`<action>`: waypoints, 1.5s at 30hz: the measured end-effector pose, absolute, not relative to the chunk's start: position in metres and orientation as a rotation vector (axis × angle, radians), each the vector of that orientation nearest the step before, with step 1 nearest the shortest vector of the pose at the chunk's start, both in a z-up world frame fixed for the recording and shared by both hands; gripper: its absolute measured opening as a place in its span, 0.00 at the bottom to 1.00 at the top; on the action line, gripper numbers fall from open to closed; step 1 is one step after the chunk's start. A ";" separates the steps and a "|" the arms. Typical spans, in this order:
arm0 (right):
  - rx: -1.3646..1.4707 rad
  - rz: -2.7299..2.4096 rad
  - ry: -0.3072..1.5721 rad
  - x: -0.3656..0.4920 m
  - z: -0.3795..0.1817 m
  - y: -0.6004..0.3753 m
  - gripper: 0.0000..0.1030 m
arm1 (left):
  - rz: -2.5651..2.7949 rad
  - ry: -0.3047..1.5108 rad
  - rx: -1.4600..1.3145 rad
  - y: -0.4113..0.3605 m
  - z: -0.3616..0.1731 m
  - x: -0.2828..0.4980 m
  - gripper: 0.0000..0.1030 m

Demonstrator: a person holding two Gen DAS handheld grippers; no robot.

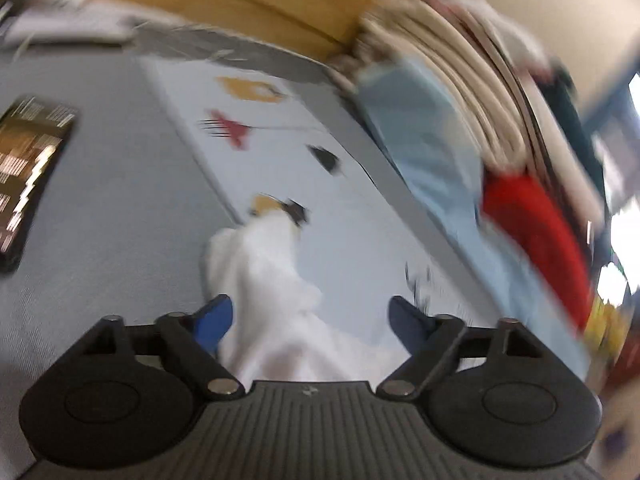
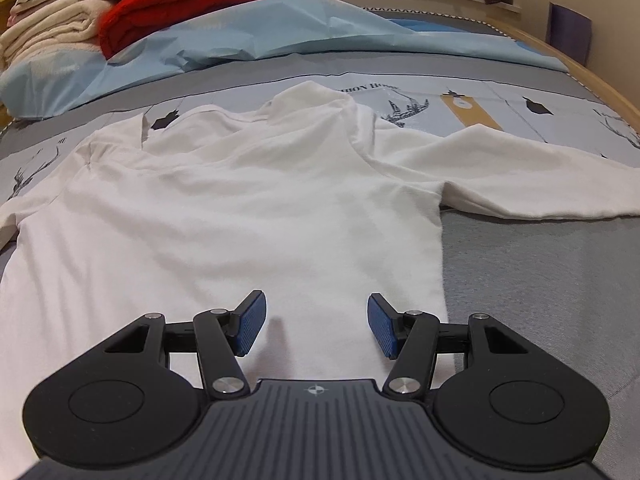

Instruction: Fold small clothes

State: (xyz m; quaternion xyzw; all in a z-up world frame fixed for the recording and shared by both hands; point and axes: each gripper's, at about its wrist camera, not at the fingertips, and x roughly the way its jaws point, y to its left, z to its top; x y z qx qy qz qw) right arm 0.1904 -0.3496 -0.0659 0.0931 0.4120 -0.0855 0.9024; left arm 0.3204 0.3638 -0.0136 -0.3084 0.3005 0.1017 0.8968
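A white long-sleeved shirt (image 2: 248, 200) lies spread flat on a grey printed bedsheet (image 2: 520, 280), collar at the far end and one sleeve (image 2: 520, 168) stretched out to the right. My right gripper (image 2: 315, 304) hovers open just above the shirt's lower body, and nothing is caught between its blue pads (image 2: 252, 320). The left wrist view is motion-blurred. In it my left gripper (image 1: 312, 308) stands wide open over the shirt's other sleeve (image 1: 264, 264), which lies between the fingers, nearer the left pad; the pads do not press on it.
A dark phone-like slab (image 1: 28, 172) lies on the sheet to the left. A stack of folded cream blankets (image 1: 460, 80), a red blanket (image 2: 192, 4) and a crumpled light-blue cloth (image 2: 240, 40) sit beyond the shirt. A wooden bed rail (image 2: 560, 64) runs along the right side.
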 end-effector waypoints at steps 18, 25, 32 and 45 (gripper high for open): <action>0.164 -0.163 0.885 0.194 -0.075 -0.339 0.57 | 0.551 0.557 -0.748 0.398 -0.028 0.301 0.11; 0.149 -0.162 0.887 0.192 -0.076 -0.337 0.57 | 0.527 0.572 -0.866 0.414 -0.048 0.294 0.30; 0.152 -0.166 0.892 0.193 -0.076 -0.335 0.57 | 0.509 0.532 -0.763 0.400 -0.018 0.306 0.04; 0.269 -0.213 0.841 0.189 -0.055 -0.360 0.57 | 0.040 0.474 -0.636 0.189 0.100 0.358 0.03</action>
